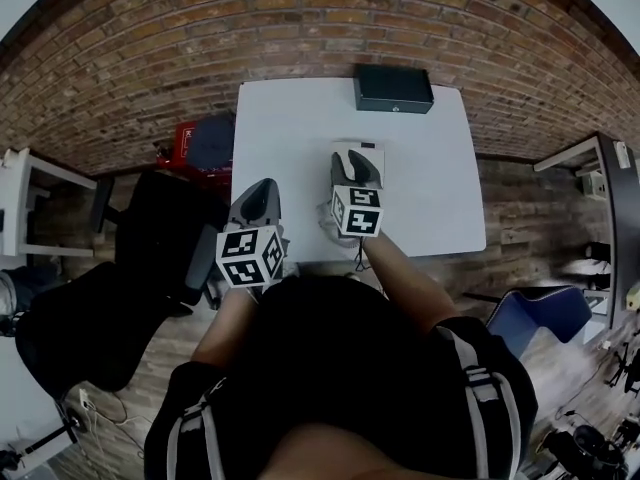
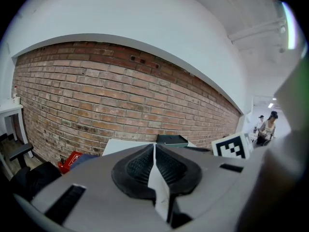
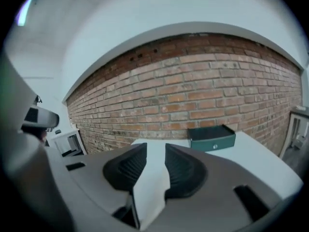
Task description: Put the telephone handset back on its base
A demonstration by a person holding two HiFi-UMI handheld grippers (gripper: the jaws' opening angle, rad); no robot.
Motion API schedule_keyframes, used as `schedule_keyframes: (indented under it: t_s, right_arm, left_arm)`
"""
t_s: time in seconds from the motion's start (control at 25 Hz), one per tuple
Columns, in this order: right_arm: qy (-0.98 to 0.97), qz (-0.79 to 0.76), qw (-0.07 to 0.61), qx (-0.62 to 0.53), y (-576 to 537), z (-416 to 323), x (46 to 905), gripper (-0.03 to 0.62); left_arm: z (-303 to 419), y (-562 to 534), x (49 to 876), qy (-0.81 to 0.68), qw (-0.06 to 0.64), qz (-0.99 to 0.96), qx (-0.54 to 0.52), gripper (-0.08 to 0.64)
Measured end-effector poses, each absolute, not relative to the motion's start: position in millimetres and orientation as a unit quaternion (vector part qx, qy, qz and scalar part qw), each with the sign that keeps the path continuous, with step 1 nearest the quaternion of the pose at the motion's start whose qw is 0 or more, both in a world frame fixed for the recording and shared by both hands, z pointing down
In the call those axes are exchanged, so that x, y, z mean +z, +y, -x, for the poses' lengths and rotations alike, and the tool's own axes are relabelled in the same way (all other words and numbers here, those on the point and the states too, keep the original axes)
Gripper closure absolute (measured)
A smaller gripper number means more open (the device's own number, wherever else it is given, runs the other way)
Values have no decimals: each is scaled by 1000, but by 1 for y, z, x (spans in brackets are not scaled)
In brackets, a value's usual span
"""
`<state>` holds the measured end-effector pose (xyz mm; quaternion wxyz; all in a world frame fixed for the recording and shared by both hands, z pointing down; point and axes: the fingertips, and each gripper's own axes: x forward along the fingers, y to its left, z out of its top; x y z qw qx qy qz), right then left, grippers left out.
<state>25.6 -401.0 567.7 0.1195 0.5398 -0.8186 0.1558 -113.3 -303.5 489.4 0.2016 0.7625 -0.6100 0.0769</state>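
On the white table [image 1: 430, 188] a pale grey thing [image 1: 374, 149], apparently the telephone, lies under my right gripper [image 1: 357, 158] and is mostly hidden by it. I cannot tell handset from base. A thin dark cable [image 1: 358, 258] hangs over the table's near edge. In the right gripper view the right gripper [image 3: 155, 146] stands open by a narrow gap, and only the tabletop shows through it. My left gripper [image 1: 262, 186] hovers at the table's near left edge. Its pads meet in the left gripper view, so the left gripper [image 2: 154, 146] is shut on nothing.
A dark green box [image 1: 393, 88] stands at the table's far edge against the brick wall. A black office chair [image 1: 150, 238] and a red thing [image 1: 190, 138] are left of the table. A blue chair [image 1: 540, 313] stands at the right. A person [image 2: 268, 127] stands far off.
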Motion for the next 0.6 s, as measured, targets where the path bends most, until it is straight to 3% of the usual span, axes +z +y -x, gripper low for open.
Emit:
schedule_keyframes:
  t_s: [0.16, 0.28, 0.44, 0.6]
  right_arm:
    - [-835, -539, 50, 99, -395, -35, 498, 565]
    - [-831, -547, 10, 96, -390, -54, 464, 592]
    - [-820, -563, -24, 104, -382, -88, 432, 594]
    - [-806, -588, -45, 38, -363, -123, 405, 594]
  left_arm:
    - [104, -314, 484, -597, 195, -775, 74, 548]
    - [95, -321, 480, -588, 190, -783, 72, 548]
    - [83, -329, 477, -575, 186, -793, 75, 548]
    - [71, -333, 475, -563, 180, -803, 77, 548]
